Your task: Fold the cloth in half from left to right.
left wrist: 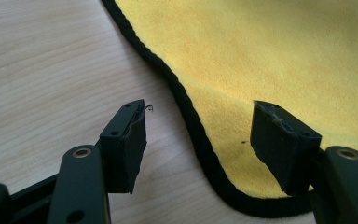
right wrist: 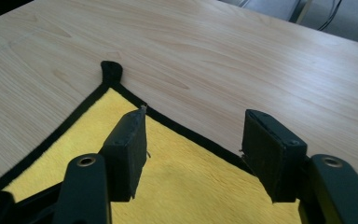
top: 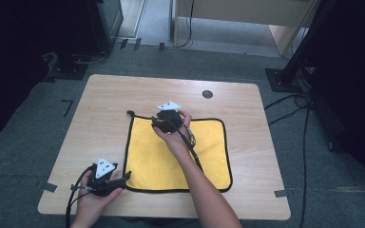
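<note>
A yellow cloth (top: 190, 159) with a black hem lies flat on the wooden table (top: 109, 95). My left gripper (top: 125, 177) is at the cloth's near left corner, held low over the table. In the left gripper view its jaws (left wrist: 198, 135) stand open, with the curved black hem and cloth (left wrist: 270, 56) between and beyond them, untouched. My right gripper (top: 158, 122) hovers over the cloth near its far left corner. In the right gripper view the gripper (right wrist: 193, 144) is open above the yellow cloth (right wrist: 182, 191), and the small black corner loop (right wrist: 111, 72) lies just ahead.
A round black grommet (top: 207, 94) sits in the tabletop at the far right of the cloth. Bare wood surrounds the cloth on all sides. Beyond the table edges are grey floor, cables (top: 290, 102) and dark stands (top: 69, 66).
</note>
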Available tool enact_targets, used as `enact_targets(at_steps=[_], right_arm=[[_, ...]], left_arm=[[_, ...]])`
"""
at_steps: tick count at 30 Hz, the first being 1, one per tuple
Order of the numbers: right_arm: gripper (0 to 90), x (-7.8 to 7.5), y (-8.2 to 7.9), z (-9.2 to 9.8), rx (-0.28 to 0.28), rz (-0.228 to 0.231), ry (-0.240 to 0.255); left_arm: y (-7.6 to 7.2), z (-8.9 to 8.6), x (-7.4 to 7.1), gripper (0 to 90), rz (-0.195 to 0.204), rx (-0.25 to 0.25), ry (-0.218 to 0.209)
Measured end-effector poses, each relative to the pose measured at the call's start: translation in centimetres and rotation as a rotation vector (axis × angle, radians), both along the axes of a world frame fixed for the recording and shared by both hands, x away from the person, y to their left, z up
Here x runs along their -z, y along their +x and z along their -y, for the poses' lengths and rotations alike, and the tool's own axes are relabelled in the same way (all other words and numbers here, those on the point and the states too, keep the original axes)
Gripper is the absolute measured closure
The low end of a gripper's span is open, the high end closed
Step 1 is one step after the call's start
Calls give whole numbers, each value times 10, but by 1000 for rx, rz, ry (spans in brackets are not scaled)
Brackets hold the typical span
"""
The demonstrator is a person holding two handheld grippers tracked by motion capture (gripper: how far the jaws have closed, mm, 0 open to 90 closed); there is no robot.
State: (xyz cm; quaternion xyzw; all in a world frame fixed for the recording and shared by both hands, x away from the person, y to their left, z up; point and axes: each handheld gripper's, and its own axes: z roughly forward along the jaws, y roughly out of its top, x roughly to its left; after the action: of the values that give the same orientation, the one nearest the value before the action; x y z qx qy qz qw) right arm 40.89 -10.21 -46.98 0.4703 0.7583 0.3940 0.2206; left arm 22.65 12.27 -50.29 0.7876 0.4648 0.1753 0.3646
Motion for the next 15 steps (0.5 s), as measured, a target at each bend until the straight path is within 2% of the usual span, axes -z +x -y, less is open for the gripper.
enact_targets(at_steps=[2, 5, 6, 10, 15], right_arm=[[422, 3, 4, -9, -1, -7, 3], [430, 8, 8, -25, -16, -21, -1], [452, 12, 11, -37, -36, -33, 0], [468, 17, 14, -49, -47, -44, -14], [472, 26, 24, -68, -59, -77, -16]], left_arm=[[-2, 1, 1, 366, -10, 3, -4], [-5, 7, 7, 362, -15, 21, 29], [-5, 8, 8, 362, -20, 22, 38], [-6, 13, 9, 375, -20, 27, 72], [-8, 12, 9, 380, -28, 9, 73]])
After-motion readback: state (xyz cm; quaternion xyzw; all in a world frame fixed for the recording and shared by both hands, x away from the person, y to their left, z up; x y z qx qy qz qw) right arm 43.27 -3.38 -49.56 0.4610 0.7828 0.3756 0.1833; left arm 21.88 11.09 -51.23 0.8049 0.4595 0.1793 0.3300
